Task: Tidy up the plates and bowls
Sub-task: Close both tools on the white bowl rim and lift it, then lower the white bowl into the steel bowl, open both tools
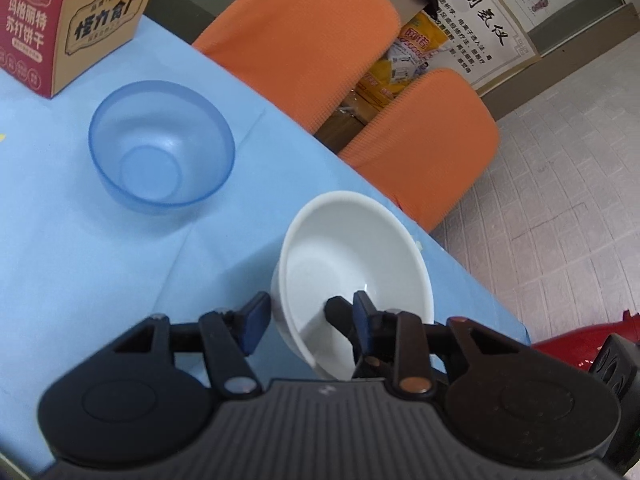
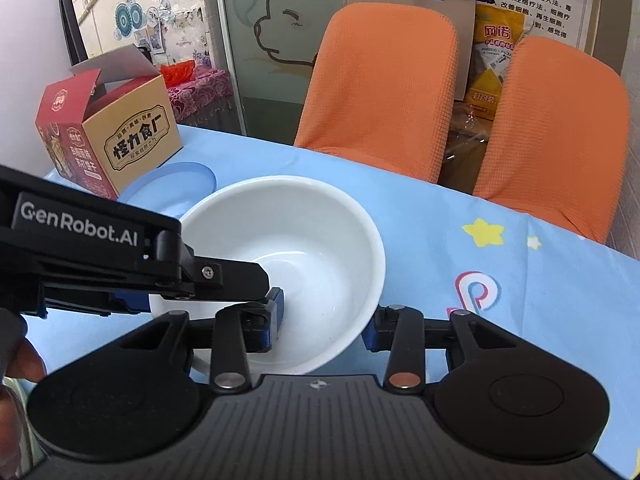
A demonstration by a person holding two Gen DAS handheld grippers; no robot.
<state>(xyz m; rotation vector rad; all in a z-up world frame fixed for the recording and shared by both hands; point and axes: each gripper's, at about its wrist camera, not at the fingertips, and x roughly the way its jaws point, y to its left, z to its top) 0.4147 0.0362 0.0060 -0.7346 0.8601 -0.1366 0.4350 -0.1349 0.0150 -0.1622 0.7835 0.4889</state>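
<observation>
Both grippers are at the white bowl (image 2: 280,272) right now. In the right wrist view the right gripper (image 2: 326,322) has its jaws spread wide across the near rim, one finger inside the bowl and the other outside its wall; whether they actually pinch it is hard to say from here. The left gripper (image 2: 224,292) comes in from the left of that view, its tip inside the bowl too.

The left wrist view adds what the other cannot: the left gripper's (image 1: 308,316) jaws straddle the bowl's (image 1: 352,276) wall, one pad outside and one inside, with a gap showing on the outside, so open. The bowl sits tilted near the counter's (image 1: 100,260) edge. This view also gives the whole blue translucent bowl (image 1: 162,158), upright and well apart; the right view catches only its rim (image 2: 176,184) behind the white bowl.

Light blue cloth with stars covers the counter, a cracker box (image 2: 108,136) stands at the far side, and two orange chairs (image 2: 380,88) sit behind, before a poster wall
</observation>
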